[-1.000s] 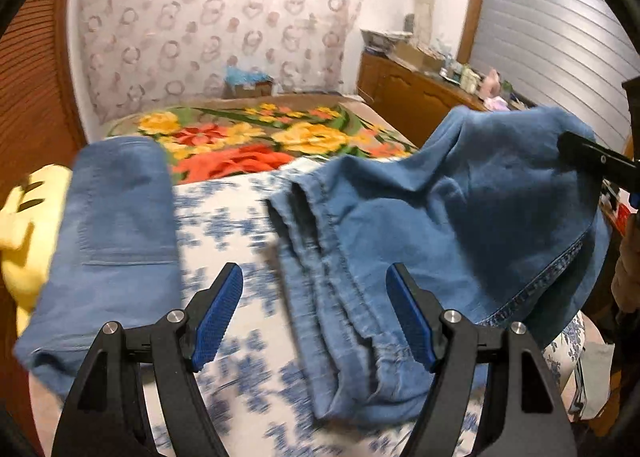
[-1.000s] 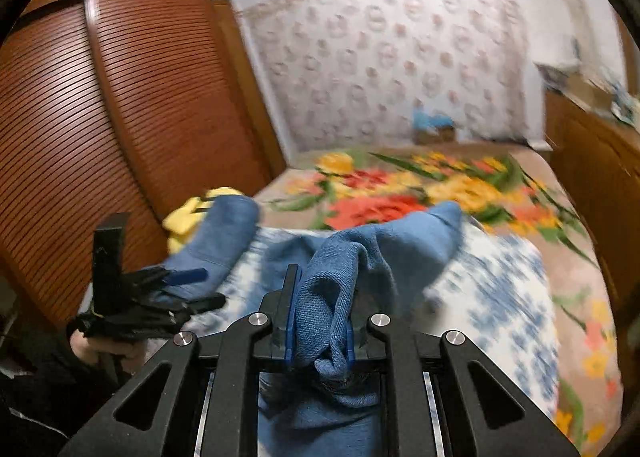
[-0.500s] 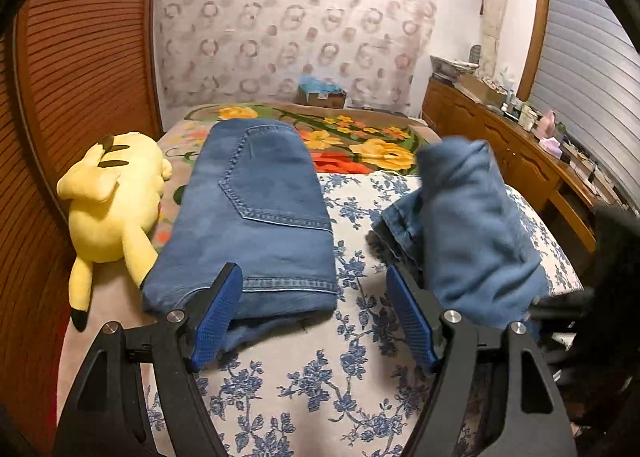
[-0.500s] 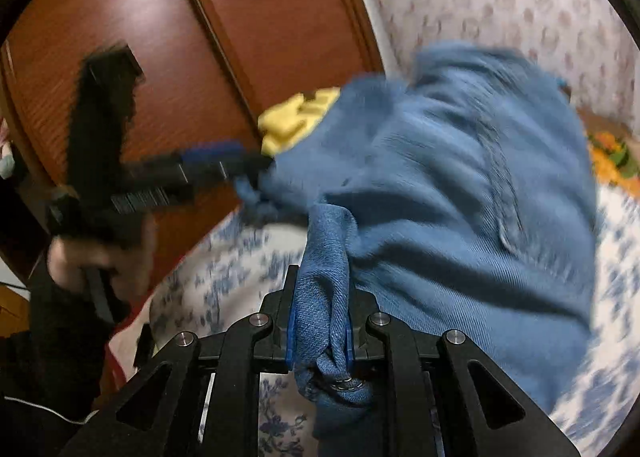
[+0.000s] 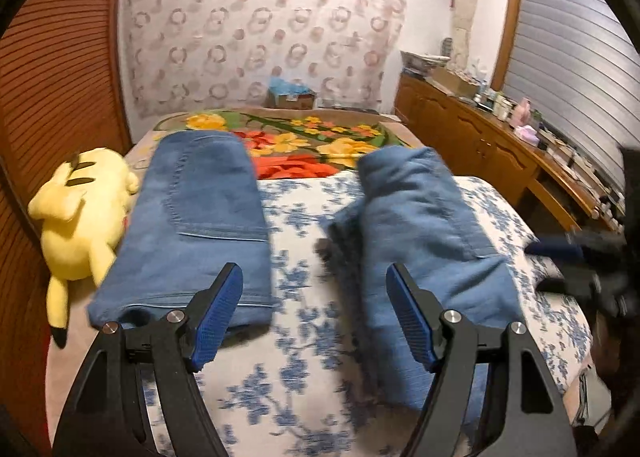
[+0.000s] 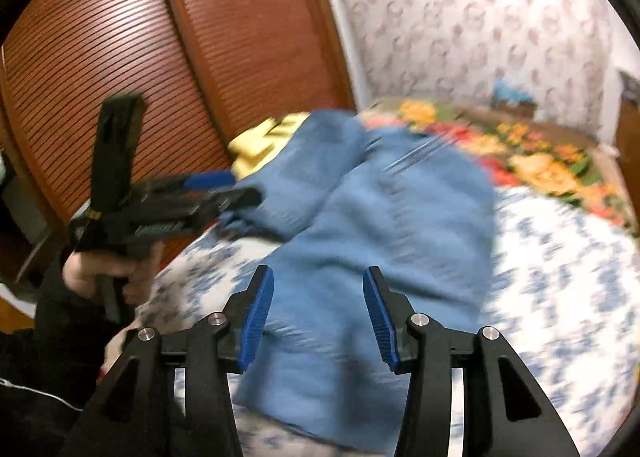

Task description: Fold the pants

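A pair of blue denim pants lies folded on the blue-flowered bedsheet, right of centre in the left wrist view. It also shows in the right wrist view, blurred. My left gripper is open and empty above the sheet, between this pair and a second folded pair of jeans on the left. My right gripper is open just above the near end of the pants. It also shows blurred at the right edge of the left wrist view. The left gripper shows in the right wrist view.
A yellow plush toy lies at the bed's left edge beside a brown slatted wardrobe. A flowered blanket covers the far bed. A wooden dresser with small items runs along the right wall.
My right gripper has opened and let go of the pants, which now lie folded on the sheet. My left gripper has stayed open and shifted slightly.
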The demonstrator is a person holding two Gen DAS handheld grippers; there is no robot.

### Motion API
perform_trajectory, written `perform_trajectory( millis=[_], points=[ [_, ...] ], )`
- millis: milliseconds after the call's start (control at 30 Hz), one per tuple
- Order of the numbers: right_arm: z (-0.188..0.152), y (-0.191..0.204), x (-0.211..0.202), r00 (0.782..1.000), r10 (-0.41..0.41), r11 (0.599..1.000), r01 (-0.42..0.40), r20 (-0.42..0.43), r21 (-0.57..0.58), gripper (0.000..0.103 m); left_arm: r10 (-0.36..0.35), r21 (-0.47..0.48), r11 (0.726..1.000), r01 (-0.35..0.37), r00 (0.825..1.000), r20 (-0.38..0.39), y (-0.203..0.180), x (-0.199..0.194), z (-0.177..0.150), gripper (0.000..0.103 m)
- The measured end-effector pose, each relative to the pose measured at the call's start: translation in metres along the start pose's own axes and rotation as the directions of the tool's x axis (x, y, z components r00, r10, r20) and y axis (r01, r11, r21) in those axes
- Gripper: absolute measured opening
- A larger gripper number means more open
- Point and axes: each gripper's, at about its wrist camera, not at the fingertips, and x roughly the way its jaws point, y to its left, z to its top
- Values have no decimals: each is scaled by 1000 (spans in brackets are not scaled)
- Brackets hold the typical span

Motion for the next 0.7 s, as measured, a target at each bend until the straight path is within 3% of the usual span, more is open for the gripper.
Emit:
perform_trajectory(
  millis=[100, 200, 400, 533, 700],
  points=[
    [5, -26, 3, 994, -104, 994, 105, 11, -19, 49, -45, 16, 999, 45, 999, -16, -17, 6, -1, 75],
    [12, -41, 29, 991, -131, 991, 131, -30, -4, 49, -67, 40, 997, 69, 997, -44, -34, 17, -6, 75],
    [43, -43, 88, 992, -93, 996, 92, -87, -11, 52, -24, 50, 998, 31, 991, -132, -37, 43, -24, 75],
    [61, -68, 135, 987, -91, 996, 91, -131, -8, 57, 2, 34, 999, 5, 982, -190, -29, 58, -39, 75],
    [70, -61, 158, 984, -75, 997, 70, -159, -37, 57, 3, 17, 1000, 1, 976, -217, -24, 66, -46, 75]
  ],
)
